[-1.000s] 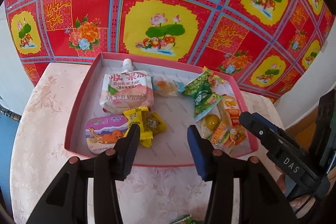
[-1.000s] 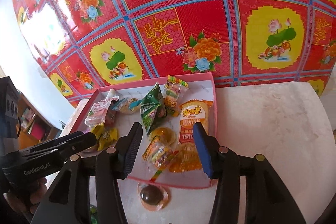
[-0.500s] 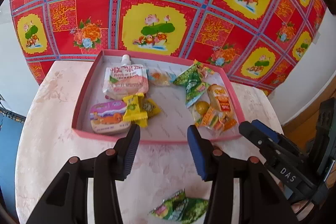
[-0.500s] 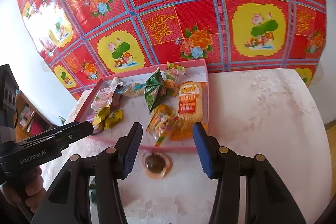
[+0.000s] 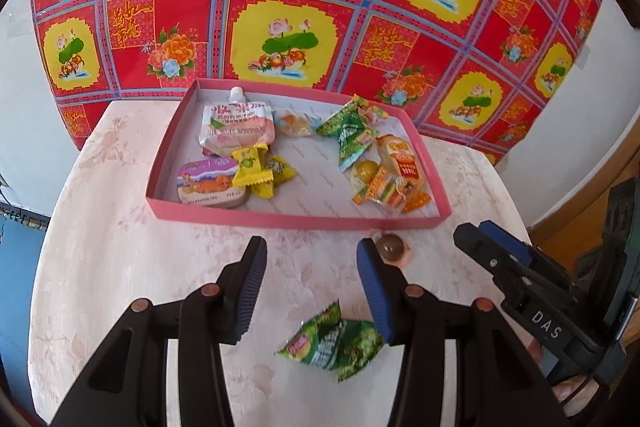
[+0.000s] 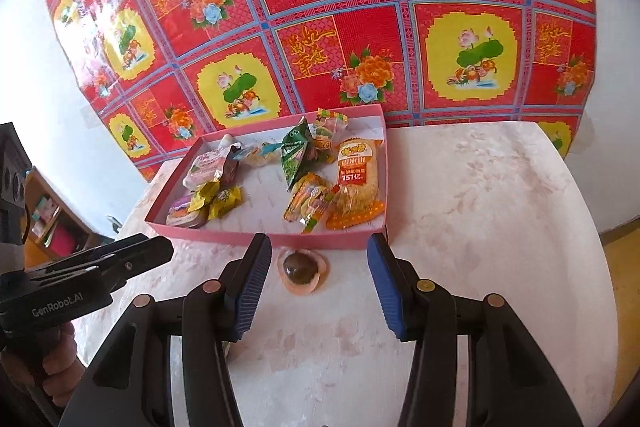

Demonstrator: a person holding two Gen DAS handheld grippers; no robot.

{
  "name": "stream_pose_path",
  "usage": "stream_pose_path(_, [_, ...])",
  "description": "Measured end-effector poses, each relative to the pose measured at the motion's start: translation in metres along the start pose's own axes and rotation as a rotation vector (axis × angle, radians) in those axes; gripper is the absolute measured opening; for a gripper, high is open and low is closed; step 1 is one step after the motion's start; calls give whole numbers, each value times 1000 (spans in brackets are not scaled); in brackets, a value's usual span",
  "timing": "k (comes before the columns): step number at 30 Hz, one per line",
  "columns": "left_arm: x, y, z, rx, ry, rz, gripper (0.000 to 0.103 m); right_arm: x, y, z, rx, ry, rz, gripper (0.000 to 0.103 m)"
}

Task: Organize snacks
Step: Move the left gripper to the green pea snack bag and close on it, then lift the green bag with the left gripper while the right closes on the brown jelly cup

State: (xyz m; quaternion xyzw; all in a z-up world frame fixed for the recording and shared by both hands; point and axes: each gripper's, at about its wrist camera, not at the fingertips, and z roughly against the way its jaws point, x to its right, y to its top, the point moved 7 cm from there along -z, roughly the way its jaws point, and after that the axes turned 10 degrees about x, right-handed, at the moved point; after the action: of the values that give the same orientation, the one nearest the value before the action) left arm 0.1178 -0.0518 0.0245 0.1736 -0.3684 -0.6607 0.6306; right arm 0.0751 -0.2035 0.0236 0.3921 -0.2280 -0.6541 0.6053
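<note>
Above the pale marbled worktop (image 5: 100, 267), the left tongs (image 5: 310, 263) are hanging tilted downward, jaws standing partly apart and gripping nothing. A green snack packet (image 5: 336, 343) is lying on the worktop just below them, between the fingers and nearer the right one. To the right, the right tongs (image 6: 316, 269) are hovering at a like downward tilt, jaws likewise partly apart and empty, with a brown jelly cup (image 6: 300, 273) sitting on the worktop between the fingertips, untouched, just in front of the pink tray (image 6: 264, 239). The tray is holding the other snacks: a pouch, yellow sweets, green and orange packets. Behind the worktop a red and yellow flowered cloth (image 6: 360, 27) is hanging against a white wall (image 6: 24, 47).
</note>
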Motion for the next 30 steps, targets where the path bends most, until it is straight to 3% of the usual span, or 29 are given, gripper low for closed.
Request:
stream_pose_path(12, [6, -34, 2, -68, -41, -2, 49, -1, -18, 13, -23, -15, 18, 51])
stream_pose_path(30, [28, -68, -9, -145, -43, -112, 57, 9, -28, 17, -36, -24, 9, 51])
